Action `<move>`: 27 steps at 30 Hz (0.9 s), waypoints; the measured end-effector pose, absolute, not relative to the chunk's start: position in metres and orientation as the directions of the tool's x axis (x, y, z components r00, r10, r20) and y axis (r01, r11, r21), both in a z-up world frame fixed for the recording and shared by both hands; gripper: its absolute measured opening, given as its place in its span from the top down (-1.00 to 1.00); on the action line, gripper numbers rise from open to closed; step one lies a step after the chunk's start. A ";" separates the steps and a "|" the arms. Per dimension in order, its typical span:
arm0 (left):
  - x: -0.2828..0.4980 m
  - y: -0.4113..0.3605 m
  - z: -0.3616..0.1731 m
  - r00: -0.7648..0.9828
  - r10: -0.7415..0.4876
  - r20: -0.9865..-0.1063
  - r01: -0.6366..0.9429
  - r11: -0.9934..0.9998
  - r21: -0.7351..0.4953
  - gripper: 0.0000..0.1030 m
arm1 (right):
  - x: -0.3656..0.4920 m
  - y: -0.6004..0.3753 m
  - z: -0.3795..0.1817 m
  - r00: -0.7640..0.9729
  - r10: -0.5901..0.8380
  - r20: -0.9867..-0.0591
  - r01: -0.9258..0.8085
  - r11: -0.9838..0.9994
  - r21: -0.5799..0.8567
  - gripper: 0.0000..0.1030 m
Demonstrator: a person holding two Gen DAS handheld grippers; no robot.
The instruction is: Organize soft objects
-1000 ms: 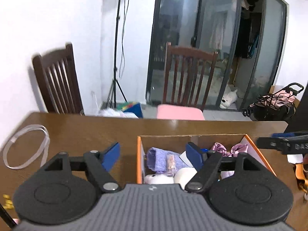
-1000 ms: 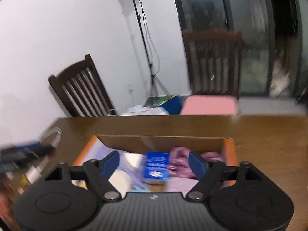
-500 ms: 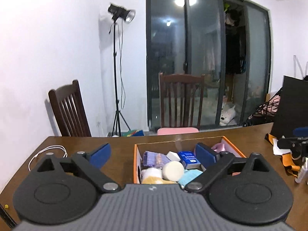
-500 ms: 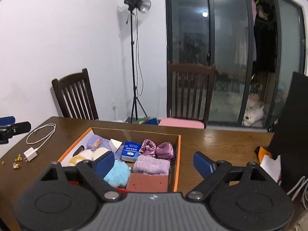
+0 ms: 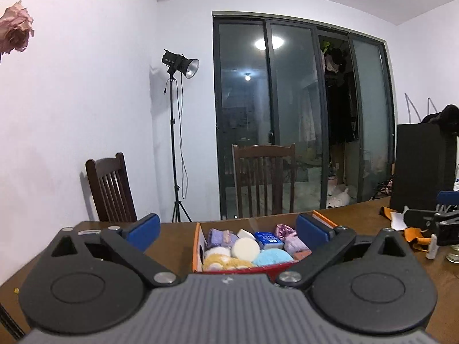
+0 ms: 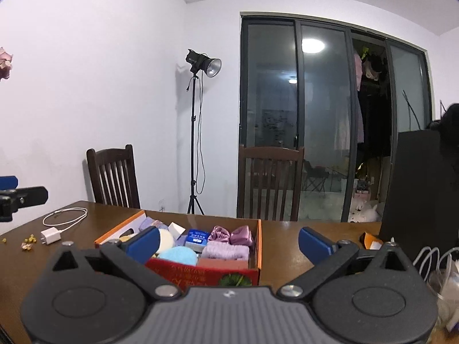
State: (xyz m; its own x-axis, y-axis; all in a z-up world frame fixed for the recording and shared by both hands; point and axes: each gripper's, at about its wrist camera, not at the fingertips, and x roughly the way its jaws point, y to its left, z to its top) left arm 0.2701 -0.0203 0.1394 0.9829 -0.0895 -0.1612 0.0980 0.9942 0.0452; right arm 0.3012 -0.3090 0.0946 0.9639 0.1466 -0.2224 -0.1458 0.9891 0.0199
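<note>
An orange and red cardboard box (image 5: pixel 196 246) (image 6: pixel 259 243) stands on the brown table (image 6: pixel 287 235). It holds several soft things: a blue fluffy ball (image 5: pixel 272 257) (image 6: pixel 178 255), a cream round sponge (image 5: pixel 245 248), a purple towel (image 6: pixel 226 250), pink satin scrunchies (image 6: pixel 232 234) and a blue packet (image 6: pixel 196 236). My left gripper (image 5: pixel 226 226) is open and empty, held back above the box's near side. My right gripper (image 6: pixel 228 242) is open and empty, also back from the box.
A white charger and cable (image 6: pixel 57 223) lie at the table's left. A black box (image 5: pixel 421 166) (image 6: pixel 416 189) stands at the right, with cables (image 6: pixel 430 258) and orange paper (image 5: pixel 413 233) near it. Two wooden chairs (image 6: pixel 114 177) (image 6: pixel 271 183) and a light stand (image 6: pixel 198 132) are behind.
Both grippers have pulled back and up from the box, so it looks smaller and the whole room shows. Both stay open and empty.
</note>
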 end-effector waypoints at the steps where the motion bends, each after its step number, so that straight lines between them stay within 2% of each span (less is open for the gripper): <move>1: 0.267 -0.021 0.139 0.983 -0.091 -0.158 0.099 0.994 0.047 -1.00 | 0.296 -0.309 0.093 0.965 0.145 -0.220 -0.144 0.989 0.024 -1.00; 10: 0.215 -0.011 0.127 0.991 -0.076 -0.114 0.073 0.997 -0.032 -1.00 | 0.243 -0.303 0.082 0.970 0.168 -0.178 -0.155 0.984 0.082 -1.00; 16: 0.150 -0.005 0.100 0.994 -0.074 -0.076 0.074 0.997 -0.001 -1.00 | 0.181 -0.294 0.052 0.945 0.266 -0.189 -0.242 0.960 0.138 -1.00; 20: 0.100 0.007 0.074 0.994 -0.030 -0.104 0.026 0.999 -0.037 -1.00 | 0.133 -0.280 0.027 0.933 0.297 -0.204 -0.282 0.954 0.100 -1.00; 24: 0.049 0.009 0.054 0.996 0.003 -0.086 -0.004 1.000 -0.009 -1.00 | 0.086 -0.271 0.004 0.930 0.296 -0.217 -0.288 0.955 0.070 -1.00; 27: 0.034 0.004 0.049 0.994 -0.016 -0.113 0.017 1.000 0.013 -1.00 | 0.061 -0.262 -0.013 0.917 0.315 -0.244 -0.307 0.949 0.071 -1.00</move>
State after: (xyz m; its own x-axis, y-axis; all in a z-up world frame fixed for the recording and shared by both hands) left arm 0.0337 0.0042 0.0485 0.9935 -0.0159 -0.1126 0.0175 0.9998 0.0133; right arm 0.0608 -0.2624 -0.0127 0.9172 0.3150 -0.2438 -0.3071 0.9490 0.0711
